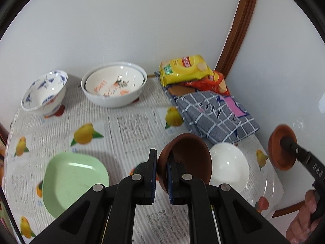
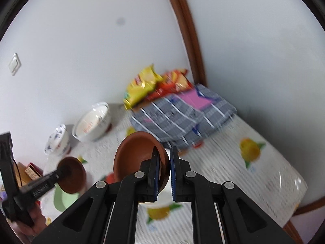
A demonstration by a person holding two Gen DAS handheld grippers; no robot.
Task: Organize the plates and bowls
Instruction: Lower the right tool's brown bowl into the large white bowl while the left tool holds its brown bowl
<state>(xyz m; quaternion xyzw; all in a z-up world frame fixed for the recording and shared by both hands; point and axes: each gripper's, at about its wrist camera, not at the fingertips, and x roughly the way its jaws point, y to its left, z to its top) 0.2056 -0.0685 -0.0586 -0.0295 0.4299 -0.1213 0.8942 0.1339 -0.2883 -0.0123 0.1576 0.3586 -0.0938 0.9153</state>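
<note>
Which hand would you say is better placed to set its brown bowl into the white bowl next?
Left, probably. The left gripper holds its brown bowl beside the white bowl; from that camera, the right gripper's brown bowl hangs farther right.

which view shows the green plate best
The left wrist view. There the green plate lies almost whole and sharp on the table, its rim only partly cut by the left gripper. The right wrist view shows just a blurred sliver of it behind a brown bowl.
</note>
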